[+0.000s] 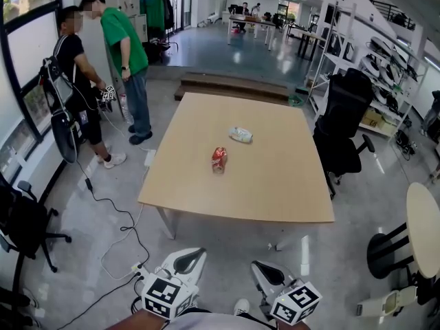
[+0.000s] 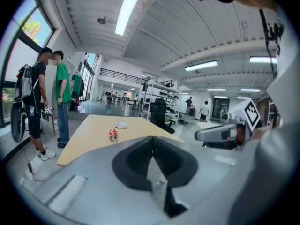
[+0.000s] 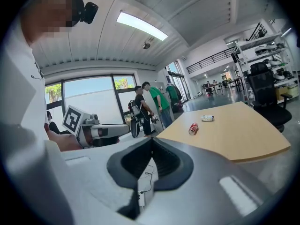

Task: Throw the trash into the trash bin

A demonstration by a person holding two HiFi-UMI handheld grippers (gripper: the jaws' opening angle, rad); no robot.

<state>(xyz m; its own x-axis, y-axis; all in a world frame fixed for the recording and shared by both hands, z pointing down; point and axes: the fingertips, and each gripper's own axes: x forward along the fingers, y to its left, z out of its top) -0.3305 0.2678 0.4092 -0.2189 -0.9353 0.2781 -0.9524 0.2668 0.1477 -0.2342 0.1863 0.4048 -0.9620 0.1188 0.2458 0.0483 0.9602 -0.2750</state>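
A crushed red can (image 1: 219, 159) lies near the middle of the wooden table (image 1: 289, 198). A crumpled white wrapper (image 1: 240, 135) lies just beyond it. Both grippers are held low in front of the table's near edge, well short of the trash. My left gripper (image 1: 194, 255) is shut with nothing in it, and so is my right gripper (image 1: 262, 268). In the left gripper view the jaws (image 2: 152, 139) meet, with the can (image 2: 113, 134) and wrapper (image 2: 121, 124) far ahead. The right gripper view shows shut jaws (image 3: 151, 140), the can (image 3: 193, 128) and the wrapper (image 3: 207, 118). No trash bin shows.
Two people (image 1: 117, 67) stand by the window left of the table. Cables and a power strip (image 1: 140, 272) run over the floor at the near left. A black office chair (image 1: 344, 133) stands at the table's right side, a round table (image 1: 423, 229) further right, another chair (image 1: 20, 229) at far left.
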